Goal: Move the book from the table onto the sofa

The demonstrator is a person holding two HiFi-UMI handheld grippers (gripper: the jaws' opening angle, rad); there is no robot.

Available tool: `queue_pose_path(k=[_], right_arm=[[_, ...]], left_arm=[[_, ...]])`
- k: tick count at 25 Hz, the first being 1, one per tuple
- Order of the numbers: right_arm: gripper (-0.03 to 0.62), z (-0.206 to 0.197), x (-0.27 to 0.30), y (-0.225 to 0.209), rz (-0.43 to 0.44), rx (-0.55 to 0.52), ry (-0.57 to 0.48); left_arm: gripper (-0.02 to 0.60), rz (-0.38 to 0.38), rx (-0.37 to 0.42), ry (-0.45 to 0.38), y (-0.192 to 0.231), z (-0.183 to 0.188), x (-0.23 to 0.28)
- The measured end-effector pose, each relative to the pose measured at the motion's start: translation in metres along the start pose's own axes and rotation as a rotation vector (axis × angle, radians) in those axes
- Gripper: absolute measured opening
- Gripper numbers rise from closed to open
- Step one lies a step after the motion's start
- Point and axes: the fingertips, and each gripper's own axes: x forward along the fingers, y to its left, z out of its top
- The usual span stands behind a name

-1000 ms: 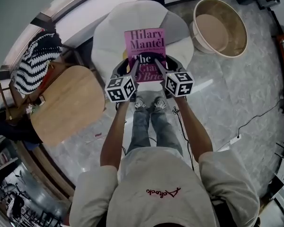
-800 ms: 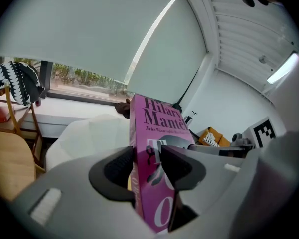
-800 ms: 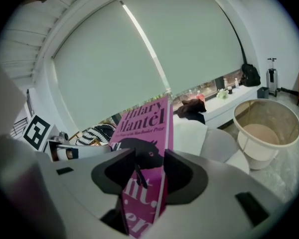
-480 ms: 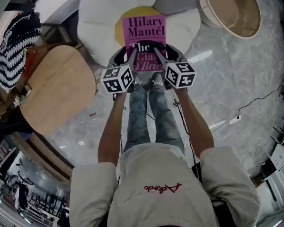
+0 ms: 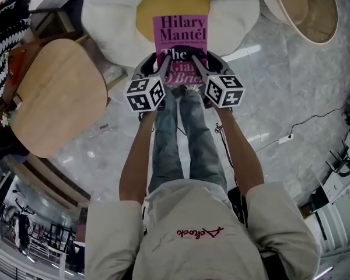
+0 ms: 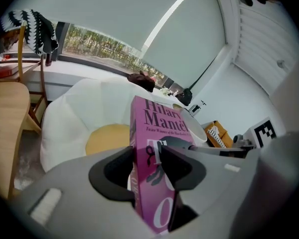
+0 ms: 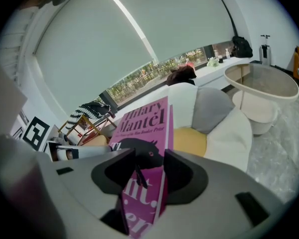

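Table (image 5: 52, 92): wooden, rounded; seen at the far left, apart from the book.
Left gripper (image 5: 165, 69): jaws pressed onto the lower left edge of the book; the spine is seen clamped between them in the left gripper view (image 6: 147, 153).
Book (image 5: 180, 45): pink cover turned up; held off the table, over the sofa's front edge and yellow centre; contact with the sofa cannot be told.
Sofa (image 5: 111, 16): white, petal-shaped.
Right gripper (image 5: 193, 63): jaws pinched on the book's lower right edge (image 7: 149, 158).
Tub (image 5: 315, 10): pale, round; set on the floor at the right.
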Motion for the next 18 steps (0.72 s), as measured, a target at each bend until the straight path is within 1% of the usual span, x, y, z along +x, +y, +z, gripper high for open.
queue_pose_path(k=[6, 10, 13, 18], right_arm=[[0.186, -0.04, 0.023, -0.015, -0.002, 0.018, 0.053], [0.186, -0.065, 0.038, -0.03, -0.001, 0.032, 0.086], [0.186, -0.078, 0.05, -0.04, -0.004, 0.043, 0.101], [0.186, -0.094, 0.074, -0.05, -0.01, 0.059, 0.112]], left_arm=[[0.186, 0.011, -0.036, 0.035, 0.022, -0.039, 0.02], [0.186, 0.013, -0.045, 0.068, 0.034, -0.063, 0.039], [0.186, 0.014, -0.05, 0.082, 0.044, -0.075, 0.052], [0.186, 0.03, -0.076, 0.076, 0.064, -0.089, 0.07]])
